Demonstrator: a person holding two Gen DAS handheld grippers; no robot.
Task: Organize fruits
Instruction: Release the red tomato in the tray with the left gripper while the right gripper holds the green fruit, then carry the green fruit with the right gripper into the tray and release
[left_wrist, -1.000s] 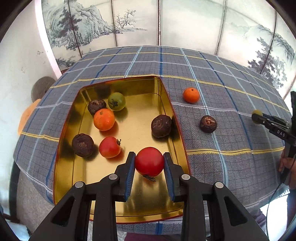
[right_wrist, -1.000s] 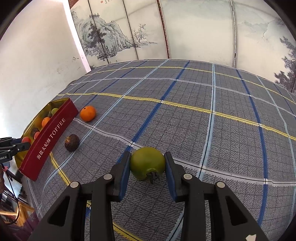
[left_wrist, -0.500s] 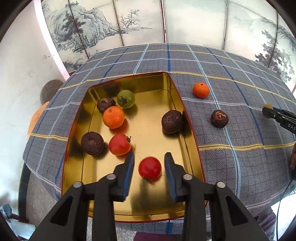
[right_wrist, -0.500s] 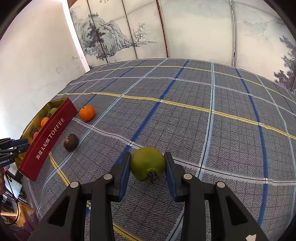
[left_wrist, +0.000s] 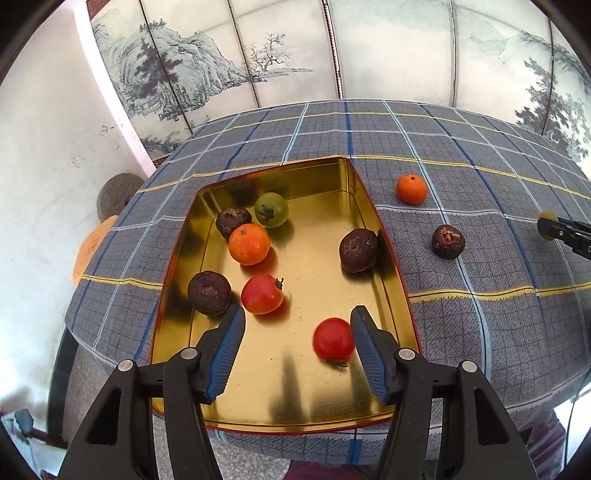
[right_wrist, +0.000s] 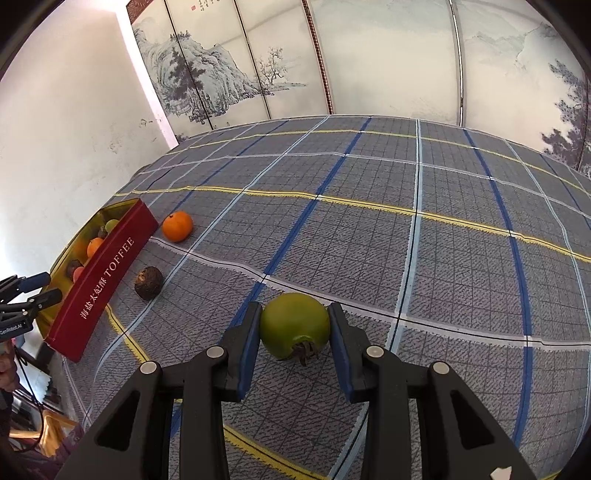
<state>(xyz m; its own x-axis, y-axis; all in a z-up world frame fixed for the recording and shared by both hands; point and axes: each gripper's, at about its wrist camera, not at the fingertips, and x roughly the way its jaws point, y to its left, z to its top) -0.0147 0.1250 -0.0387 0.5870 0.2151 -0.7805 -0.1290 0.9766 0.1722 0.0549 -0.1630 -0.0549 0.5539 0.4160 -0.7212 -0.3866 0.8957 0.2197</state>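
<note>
Left gripper (left_wrist: 297, 334): jaws apart and have just been opening; nothing is gripped, and the red tomato (left_wrist: 333, 339) lies loose on the tin (left_wrist: 280, 402) floor between the fingers, close against the right-hand one
Right gripper (right_wrist: 291, 332): closed on the green tomato (right_wrist: 294, 325), both pads pressed to its sides, stem end facing the camera, over the cloth (right_wrist: 369, 236) well away from the tin
Tin contents: seven pieces, namely two red, one orange (left_wrist: 249, 243), one green, three dark brown
Still outside: a tangerine (left_wrist: 411, 188) and a brown fruit (left_wrist: 448, 241) on the cloth, just past the tin's right wall
Risk, loose tomato: it looks round and smooth on slick metal, so it may roll; pulling the left gripper back carelessly could let the near finger nudge it toward the front wall
Risk, left finger: its tip sits just beside another red fruit (left_wrist: 261, 294) and a brown one (left_wrist: 209, 297); a sideways swing could knock them together
Risk, green tomato: held only across its middle, it could slip or bruise if the squeeze is too light or too hard on the way to the tin
Risk, tin wall: a low approach from the right could catch the red side wall (right_wrist: 103, 284) and shove the tin, or bump the two fruits waiting beside it
Risk, crowding: both grippers over the tin at once could collide
</note>
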